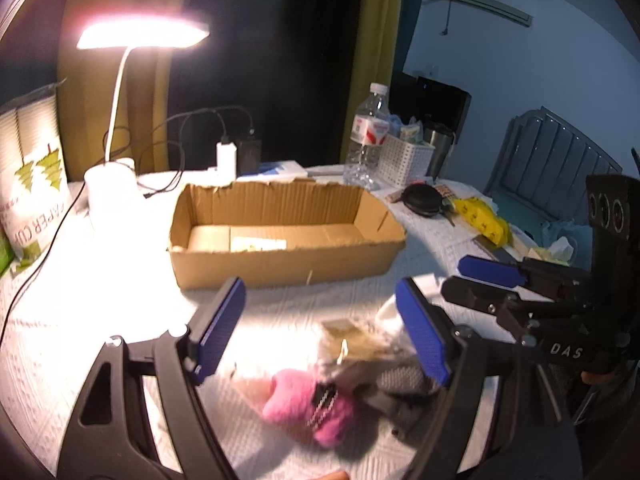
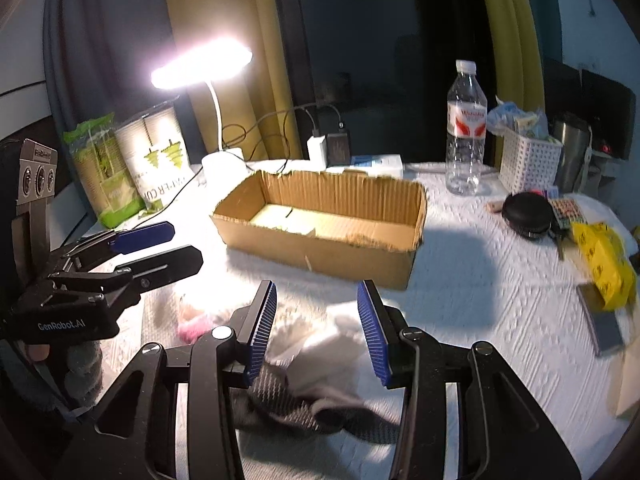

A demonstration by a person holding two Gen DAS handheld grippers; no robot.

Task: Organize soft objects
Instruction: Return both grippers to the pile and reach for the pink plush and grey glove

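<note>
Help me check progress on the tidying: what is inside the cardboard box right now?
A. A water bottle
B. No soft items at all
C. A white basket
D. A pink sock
B: the cardboard box shows only its bare floor, while the pink sock lies on the table before it.

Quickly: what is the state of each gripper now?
Left gripper: open, holding nothing, above the pink sock.
Right gripper: open, holding nothing, above the white sock.
</note>
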